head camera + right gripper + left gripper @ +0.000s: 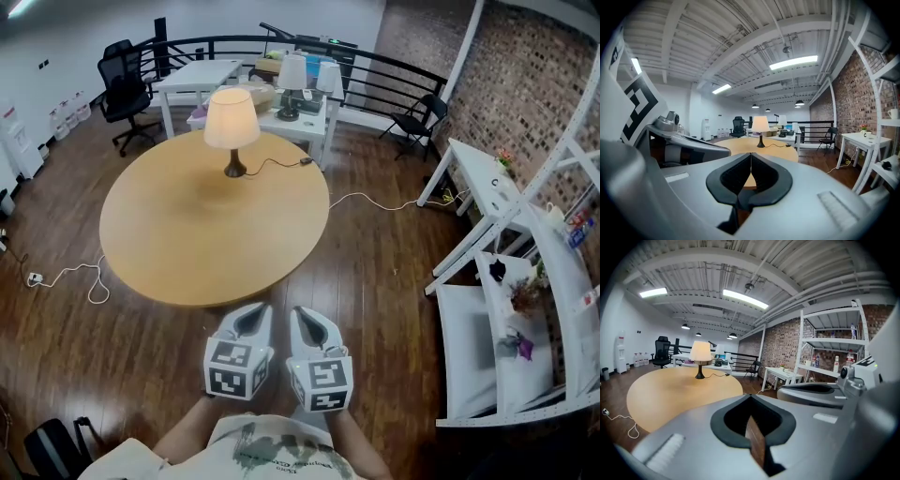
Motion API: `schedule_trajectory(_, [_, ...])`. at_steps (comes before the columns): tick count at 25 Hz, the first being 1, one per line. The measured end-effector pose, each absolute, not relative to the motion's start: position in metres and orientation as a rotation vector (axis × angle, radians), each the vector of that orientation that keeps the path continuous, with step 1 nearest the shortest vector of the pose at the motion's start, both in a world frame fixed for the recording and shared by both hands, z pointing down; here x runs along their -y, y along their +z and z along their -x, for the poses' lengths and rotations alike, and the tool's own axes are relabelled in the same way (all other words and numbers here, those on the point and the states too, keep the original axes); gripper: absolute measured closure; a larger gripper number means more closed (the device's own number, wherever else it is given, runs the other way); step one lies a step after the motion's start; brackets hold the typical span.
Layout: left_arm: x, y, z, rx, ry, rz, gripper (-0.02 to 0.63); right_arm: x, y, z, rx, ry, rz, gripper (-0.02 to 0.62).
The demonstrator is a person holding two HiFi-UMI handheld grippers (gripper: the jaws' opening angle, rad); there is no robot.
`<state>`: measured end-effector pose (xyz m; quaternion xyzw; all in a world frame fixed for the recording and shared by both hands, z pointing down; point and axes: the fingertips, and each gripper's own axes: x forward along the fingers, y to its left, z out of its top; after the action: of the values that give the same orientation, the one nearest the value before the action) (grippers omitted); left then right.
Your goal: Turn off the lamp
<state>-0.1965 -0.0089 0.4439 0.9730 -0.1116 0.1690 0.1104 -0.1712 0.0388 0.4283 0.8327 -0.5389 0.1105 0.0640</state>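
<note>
Lamp (232,129) stands upright, long axis vertical, on the round table (178,248).

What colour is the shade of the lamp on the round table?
Cream white, glowing warm yellow; the shade shows best in the head view.

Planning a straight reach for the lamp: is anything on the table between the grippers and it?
Nothing visible. The table is bare from the left gripper and right gripper to the lamp on its far side; its cord runs away rightward.
</note>
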Motion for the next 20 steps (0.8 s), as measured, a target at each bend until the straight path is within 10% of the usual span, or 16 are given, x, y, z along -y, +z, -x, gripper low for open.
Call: schedule_trajectory(20, [-0.063,0.444,-0.024,0.571,0.541,-2.831,0.609,-0.112,0.423,-0.054,1.859,0.345,-2.410,0.594])
